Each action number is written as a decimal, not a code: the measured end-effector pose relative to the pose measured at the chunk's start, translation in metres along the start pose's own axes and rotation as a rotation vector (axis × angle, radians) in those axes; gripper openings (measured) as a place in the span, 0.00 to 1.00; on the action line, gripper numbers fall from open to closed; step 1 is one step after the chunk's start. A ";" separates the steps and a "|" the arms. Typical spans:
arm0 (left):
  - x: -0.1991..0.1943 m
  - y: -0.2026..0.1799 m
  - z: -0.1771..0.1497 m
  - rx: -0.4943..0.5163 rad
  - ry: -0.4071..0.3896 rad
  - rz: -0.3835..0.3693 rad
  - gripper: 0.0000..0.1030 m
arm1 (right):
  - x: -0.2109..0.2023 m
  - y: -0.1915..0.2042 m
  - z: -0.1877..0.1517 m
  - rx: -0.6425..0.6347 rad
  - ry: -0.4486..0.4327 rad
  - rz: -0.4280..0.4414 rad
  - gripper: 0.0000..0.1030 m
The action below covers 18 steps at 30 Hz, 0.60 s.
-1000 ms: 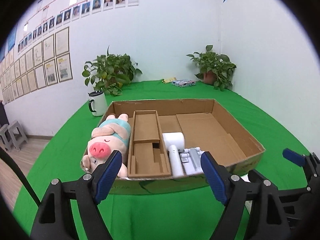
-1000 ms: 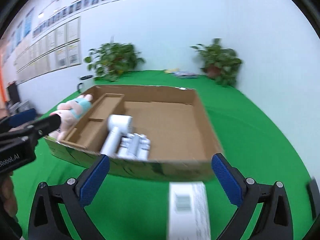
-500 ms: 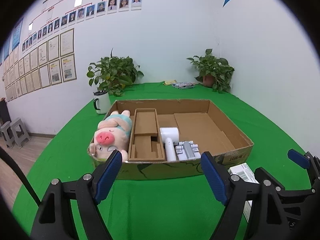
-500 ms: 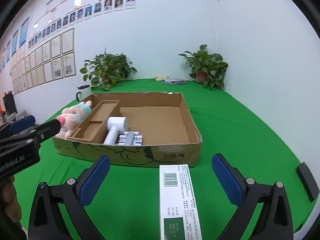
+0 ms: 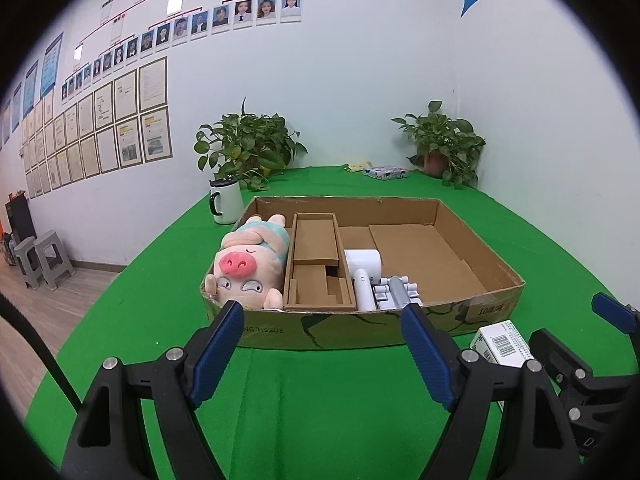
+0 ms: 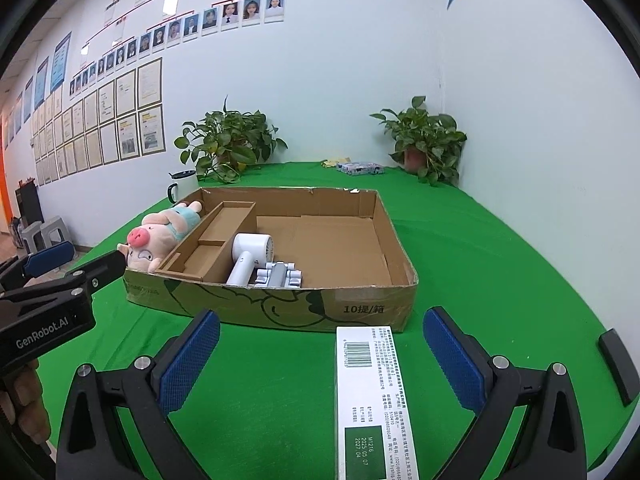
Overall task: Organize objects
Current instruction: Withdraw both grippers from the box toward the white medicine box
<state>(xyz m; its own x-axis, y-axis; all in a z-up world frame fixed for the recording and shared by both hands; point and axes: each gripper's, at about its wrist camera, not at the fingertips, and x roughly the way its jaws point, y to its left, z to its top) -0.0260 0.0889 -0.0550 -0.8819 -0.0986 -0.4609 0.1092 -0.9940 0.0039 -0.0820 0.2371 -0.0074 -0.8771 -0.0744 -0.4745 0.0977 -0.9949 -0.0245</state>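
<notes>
A shallow cardboard box (image 5: pixel 496 304) (image 6: pixel 360 308) lies on the green table. It holds a plush pig (image 5: pixel 248 264) (image 6: pixel 160 232) at the left, a cardboard insert (image 5: pixel 316 264), a white hair dryer (image 5: pixel 362 272) (image 6: pixel 250 256) and a grey-white part (image 5: pixel 396 292) (image 6: pixel 278 274). A white and green carton (image 6: pixel 374 400) (image 5: pixel 502 342) lies on the cloth in front of the box. My right gripper (image 6: pixel 322 354) is open, its fingers either side of the carton, not touching. My left gripper (image 5: pixel 324 348) is open and empty, short of the box's front wall.
A white mug (image 5: pixel 224 202) stands behind the box at the left. Two potted plants (image 5: pixel 248 148) (image 5: pixel 444 148) and a small packet (image 5: pixel 386 172) are at the table's back. A black object (image 6: pixel 618 364) lies at the right table edge. Stools (image 5: pixel 40 256) stand on the floor at the left.
Both grippers have drawn back from the box, which looks smaller and farther. More of the carton shows between the right fingers. Both stay open.
</notes>
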 end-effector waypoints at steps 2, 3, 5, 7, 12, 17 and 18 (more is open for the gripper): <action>0.000 0.000 0.000 0.001 0.001 -0.005 0.78 | 0.001 0.001 -0.001 -0.002 0.004 0.011 0.99; 0.001 0.000 -0.001 0.000 0.002 -0.007 0.78 | 0.002 0.003 -0.002 -0.004 0.010 0.015 0.99; 0.002 0.001 -0.002 -0.003 0.008 -0.015 0.78 | 0.002 0.004 -0.002 -0.011 0.013 0.019 0.99; 0.003 0.003 -0.004 -0.008 0.017 -0.031 0.78 | 0.002 0.005 -0.004 -0.019 0.013 0.015 0.99; 0.006 0.003 -0.008 -0.018 0.042 -0.056 0.78 | 0.005 0.005 -0.006 -0.026 0.019 0.022 0.99; 0.008 0.002 -0.013 -0.021 0.065 -0.075 0.78 | 0.009 0.006 -0.010 -0.012 0.042 0.033 0.99; 0.008 0.001 -0.013 -0.023 0.071 -0.087 0.78 | 0.010 0.006 -0.011 -0.015 0.043 0.031 0.99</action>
<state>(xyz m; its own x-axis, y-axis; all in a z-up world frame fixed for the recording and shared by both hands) -0.0271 0.0878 -0.0707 -0.8537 -0.0073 -0.5207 0.0443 -0.9973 -0.0586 -0.0847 0.2307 -0.0221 -0.8525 -0.1016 -0.5128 0.1317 -0.9910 -0.0225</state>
